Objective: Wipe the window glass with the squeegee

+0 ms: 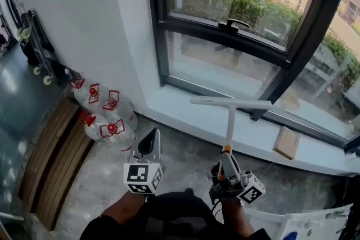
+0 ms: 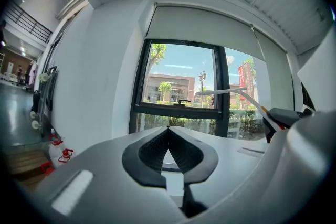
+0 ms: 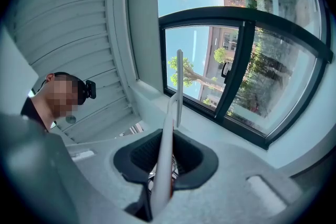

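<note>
A white squeegee (image 1: 230, 123) stands upright in front of the window glass (image 1: 225, 67), its T-shaped blade level above the sill. My right gripper (image 1: 227, 161) is shut on the lower end of its handle. In the right gripper view the squeegee (image 3: 167, 136) runs up between the jaws toward the window glass (image 3: 202, 63). My left gripper (image 1: 149, 144) hangs to the left of it, shut with nothing in it. In the left gripper view its tips (image 2: 168, 130) meet, and the squeegee (image 2: 227, 92) shows at the right against the window glass (image 2: 178, 81).
Several clear water jugs (image 1: 108, 116) with red caps lie on the floor by the wall at the left, beside a wooden pallet (image 1: 53, 160). A flat cardboard box (image 1: 287, 143) lies on the white sill (image 1: 185, 116). A black window handle (image 1: 236, 23) sits on the middle frame bar.
</note>
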Tool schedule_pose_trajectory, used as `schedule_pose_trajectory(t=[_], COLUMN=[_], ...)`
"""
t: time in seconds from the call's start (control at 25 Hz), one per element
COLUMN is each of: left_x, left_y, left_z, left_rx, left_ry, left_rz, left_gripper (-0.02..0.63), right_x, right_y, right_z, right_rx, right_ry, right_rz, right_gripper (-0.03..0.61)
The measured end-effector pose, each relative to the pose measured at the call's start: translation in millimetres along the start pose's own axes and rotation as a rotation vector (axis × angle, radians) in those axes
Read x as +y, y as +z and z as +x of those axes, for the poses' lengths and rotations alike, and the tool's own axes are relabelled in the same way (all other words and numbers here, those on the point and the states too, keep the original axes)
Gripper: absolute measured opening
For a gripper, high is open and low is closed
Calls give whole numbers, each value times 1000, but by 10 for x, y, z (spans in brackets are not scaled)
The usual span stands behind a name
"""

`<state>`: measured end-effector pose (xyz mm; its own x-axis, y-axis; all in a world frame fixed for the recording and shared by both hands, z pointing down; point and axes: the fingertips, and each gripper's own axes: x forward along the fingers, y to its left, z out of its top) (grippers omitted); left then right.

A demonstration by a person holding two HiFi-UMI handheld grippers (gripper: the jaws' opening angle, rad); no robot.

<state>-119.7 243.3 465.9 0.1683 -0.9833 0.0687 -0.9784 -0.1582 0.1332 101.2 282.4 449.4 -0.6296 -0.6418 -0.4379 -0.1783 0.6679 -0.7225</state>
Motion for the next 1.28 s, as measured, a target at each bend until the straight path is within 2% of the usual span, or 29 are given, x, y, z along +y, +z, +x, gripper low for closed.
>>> schedule_pose_trajectory(t=[0.24, 0.44, 0.64, 1.0, 1.28], left_x=[-100, -228, -146, 366, 961], left_y=[116, 77, 28, 18, 242], left_z=[60, 149, 318, 1084, 1885], left_rx=[-23, -7, 5, 11, 13], left_ry=[74, 84, 92, 48, -24], left_rz=[11, 14, 16, 7, 5], left_gripper=[18, 18, 18, 18, 18], right_x=[-175, -294, -451, -849, -1185], right_y=[241, 356, 319, 184, 188], right_z=[-171, -217, -97, 490, 1341], right_rx=[26, 38, 60, 63, 16], right_ry=[4, -3, -8, -74, -120], right_rz=[0, 12, 19, -2, -36], right_gripper=[48, 48, 48, 48, 48])
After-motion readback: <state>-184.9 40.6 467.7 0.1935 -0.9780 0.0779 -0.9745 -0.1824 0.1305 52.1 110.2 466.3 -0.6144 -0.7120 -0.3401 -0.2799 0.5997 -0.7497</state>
